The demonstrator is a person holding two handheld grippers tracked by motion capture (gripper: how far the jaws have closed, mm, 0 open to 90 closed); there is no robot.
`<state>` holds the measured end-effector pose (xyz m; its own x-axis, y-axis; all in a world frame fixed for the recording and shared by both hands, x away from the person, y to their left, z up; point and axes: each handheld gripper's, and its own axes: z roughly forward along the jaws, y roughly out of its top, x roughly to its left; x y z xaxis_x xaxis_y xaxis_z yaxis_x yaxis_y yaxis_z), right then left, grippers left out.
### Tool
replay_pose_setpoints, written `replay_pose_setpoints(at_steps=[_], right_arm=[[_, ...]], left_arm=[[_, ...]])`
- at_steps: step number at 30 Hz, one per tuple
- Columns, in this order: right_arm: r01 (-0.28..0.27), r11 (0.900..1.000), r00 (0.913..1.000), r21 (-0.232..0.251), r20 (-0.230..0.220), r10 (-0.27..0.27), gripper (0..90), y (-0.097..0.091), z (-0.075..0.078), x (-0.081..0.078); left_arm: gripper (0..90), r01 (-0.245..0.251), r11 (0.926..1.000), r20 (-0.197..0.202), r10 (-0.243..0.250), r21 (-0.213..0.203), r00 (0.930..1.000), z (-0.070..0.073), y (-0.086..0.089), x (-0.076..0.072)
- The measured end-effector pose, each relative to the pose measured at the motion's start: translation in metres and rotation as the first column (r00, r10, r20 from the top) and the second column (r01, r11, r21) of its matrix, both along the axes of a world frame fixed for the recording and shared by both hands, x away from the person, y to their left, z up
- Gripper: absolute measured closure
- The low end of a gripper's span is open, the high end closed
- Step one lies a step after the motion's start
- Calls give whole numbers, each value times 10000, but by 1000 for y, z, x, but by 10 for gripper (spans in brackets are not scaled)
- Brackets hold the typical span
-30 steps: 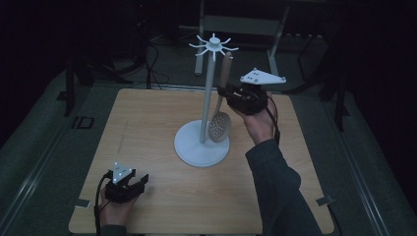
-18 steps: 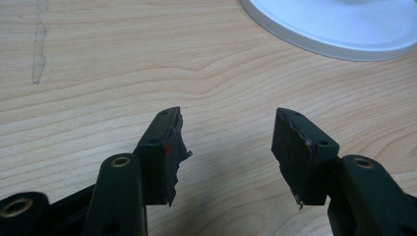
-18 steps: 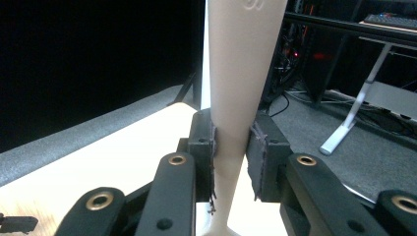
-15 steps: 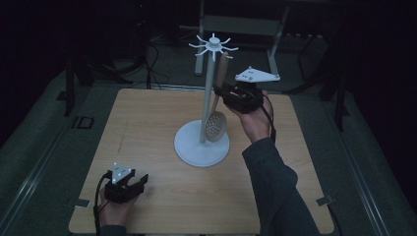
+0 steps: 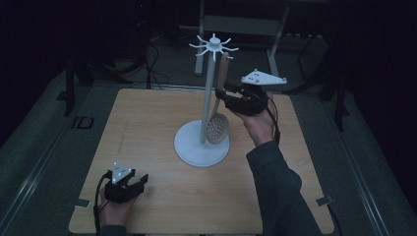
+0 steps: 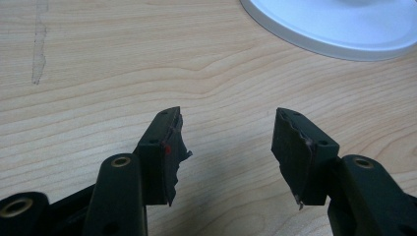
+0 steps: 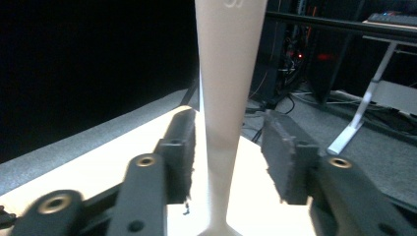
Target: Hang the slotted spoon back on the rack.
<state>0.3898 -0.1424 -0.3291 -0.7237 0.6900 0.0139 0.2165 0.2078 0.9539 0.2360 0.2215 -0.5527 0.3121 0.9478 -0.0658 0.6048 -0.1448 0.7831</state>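
Black tongs point(image 5: 227, 94), grey plate point(image 5: 262, 78), dark sleeve point(image 5: 275, 182)

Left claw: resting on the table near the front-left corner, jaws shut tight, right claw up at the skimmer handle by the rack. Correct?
Not quite. The left claw does rest at the front-left of the table, but its jaws stand open with bare wood between them, as the left gripper view shows. The right claw is indeed at the skimmer handle beside the rack.

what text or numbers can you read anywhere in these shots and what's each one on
"ID": pale marking on the dark floor left of the table; the letters are my best reading.
Embossed mark at the top of the slotted spoon's handle, seen in the right gripper view: cut off by the frame edge, unreadable.
Nothing legible on the white stand, or either gripper.
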Motion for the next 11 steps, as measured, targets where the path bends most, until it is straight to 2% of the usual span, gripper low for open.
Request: replay_pose_setpoints(at_steps=[3, 6, 9, 11], right_arm=[[105, 9999, 9999, -96, 33, -105, 441, -4, -2, -4], [465, 9985, 9989, -288, -77, -468, 370, -8, -6, -7], [868, 9954, 9959, -418, -206, -877, 338, -17, -15, -11], [1151, 9916, 9924, -595, -374, -1175, 333, -25, -26, -16]], left_arm=[[454, 3, 10000, 5, -3, 10, 10000, 0, -1, 0], [453, 45, 10000, 8, -45, 44, 10000, 0, -1, 0], [453, 20, 10000, 9, -20, 33, 10000, 0, -1, 0], [451, 12, 10000, 3, -12, 32, 10000, 0, 0, 0]])
